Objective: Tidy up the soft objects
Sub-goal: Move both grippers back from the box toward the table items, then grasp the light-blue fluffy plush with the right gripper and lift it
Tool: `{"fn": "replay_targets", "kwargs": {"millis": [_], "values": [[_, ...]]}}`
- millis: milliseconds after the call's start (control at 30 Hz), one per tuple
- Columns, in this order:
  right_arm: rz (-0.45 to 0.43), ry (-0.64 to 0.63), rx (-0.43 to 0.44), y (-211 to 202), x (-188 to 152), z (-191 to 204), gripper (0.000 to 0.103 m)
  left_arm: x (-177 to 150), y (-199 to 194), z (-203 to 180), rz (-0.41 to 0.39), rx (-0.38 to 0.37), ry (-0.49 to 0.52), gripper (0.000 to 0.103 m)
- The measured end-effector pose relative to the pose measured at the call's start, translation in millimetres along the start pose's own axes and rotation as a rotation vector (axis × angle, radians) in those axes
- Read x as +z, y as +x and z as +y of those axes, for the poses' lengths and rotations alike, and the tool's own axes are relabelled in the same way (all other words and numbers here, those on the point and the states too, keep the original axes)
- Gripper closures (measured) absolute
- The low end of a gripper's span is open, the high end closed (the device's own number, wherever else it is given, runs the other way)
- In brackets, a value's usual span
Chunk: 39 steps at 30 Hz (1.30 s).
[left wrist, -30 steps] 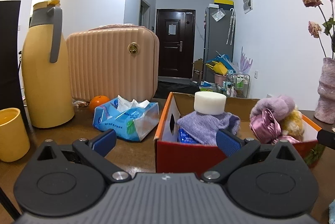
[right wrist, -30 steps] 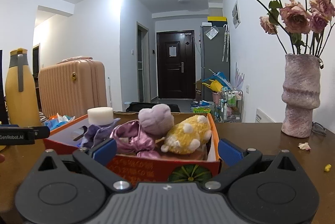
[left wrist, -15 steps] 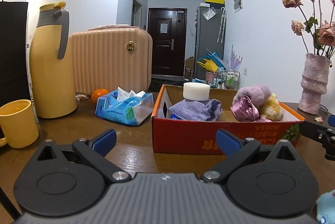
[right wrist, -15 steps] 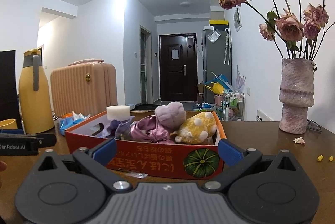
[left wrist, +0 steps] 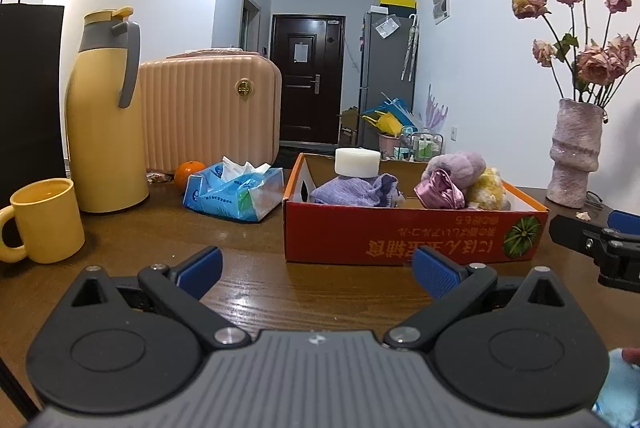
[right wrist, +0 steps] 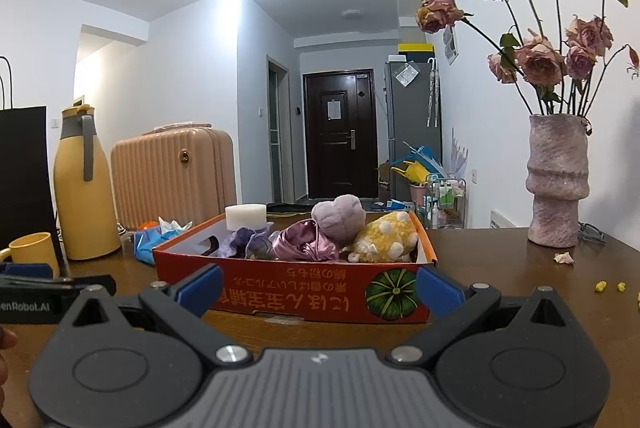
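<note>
We count one red cardboard box [left wrist: 408, 234] on the worktop [left wrist: 248, 292], holding five soft things: a white sponge [left wrist: 357, 161] on a purple cloth [left wrist: 352, 191], a pink satin scrunchie [right wrist: 306, 245], a lilac plush heart [right wrist: 338, 216] and a yellow plush toy [right wrist: 384, 238]. Only the right wrist view shows yellow crumbs [right wrist: 600, 285] near the worktop's right edge. The left gripper [left wrist: 316, 268] and right gripper [right wrist: 320, 288] hold nothing, jaws spread wide.

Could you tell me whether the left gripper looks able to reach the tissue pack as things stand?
Probably yes: the left gripper is open and empty, and only bare table lies between it and the tissue pack.
</note>
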State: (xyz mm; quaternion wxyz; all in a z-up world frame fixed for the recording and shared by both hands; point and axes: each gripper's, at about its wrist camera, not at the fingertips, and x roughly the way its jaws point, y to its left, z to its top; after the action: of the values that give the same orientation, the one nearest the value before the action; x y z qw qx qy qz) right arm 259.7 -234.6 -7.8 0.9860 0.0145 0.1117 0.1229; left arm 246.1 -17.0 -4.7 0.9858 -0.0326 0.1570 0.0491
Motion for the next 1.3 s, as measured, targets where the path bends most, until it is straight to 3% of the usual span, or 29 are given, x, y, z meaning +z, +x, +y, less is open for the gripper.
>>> {"fn": "replay_targets", "kwargs": {"millis": [500, 800, 1300], "values": [[-0.043, -0.009, -0.06, -63.7, -8.3, 10.5, 0.0, -16.7, -41.8, -1.8, -0.002, -0.055, 0.022, 0.0], [0.038, -0.057, -0.09, -89.4, -20.5, 17.8, 0.0, -23.3, -53.5, -3.6, 0.024, -0.084, 0.03, 0.0], [0.201, -0.059, -0.097, -96.9, -38.2, 15.2, 0.0, -32.7, -57.5, -2.4, 0.116, -0.133, 0.022, 0.0]]}}
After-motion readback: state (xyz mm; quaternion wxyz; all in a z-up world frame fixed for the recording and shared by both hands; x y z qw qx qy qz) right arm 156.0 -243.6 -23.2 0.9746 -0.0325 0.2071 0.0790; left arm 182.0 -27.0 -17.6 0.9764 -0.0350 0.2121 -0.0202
